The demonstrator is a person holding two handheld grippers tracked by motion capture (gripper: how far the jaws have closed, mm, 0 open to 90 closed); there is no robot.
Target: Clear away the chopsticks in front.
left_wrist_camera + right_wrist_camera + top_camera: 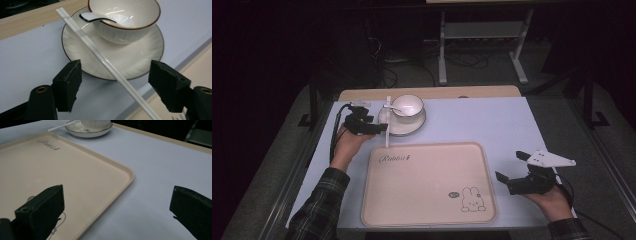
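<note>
Left gripper view: left gripper (113, 82) jaws spread either side of white chopsticks (100, 56) lying across saucer (140, 60) rim beside bowl (125, 20), pads not touching; pick-up not made, tray (429, 182) bare; right gripper (514, 167) spread, idle beside tray

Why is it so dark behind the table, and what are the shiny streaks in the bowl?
High view: light falls on the table, while the room behind stays nearly black. Left gripper view: the bowl shows bright glare streaks inside, and the chopsticks blur slightly toward the bottom. Right gripper view: the close black tongs look soft, and the tray is evenly lit.
</note>
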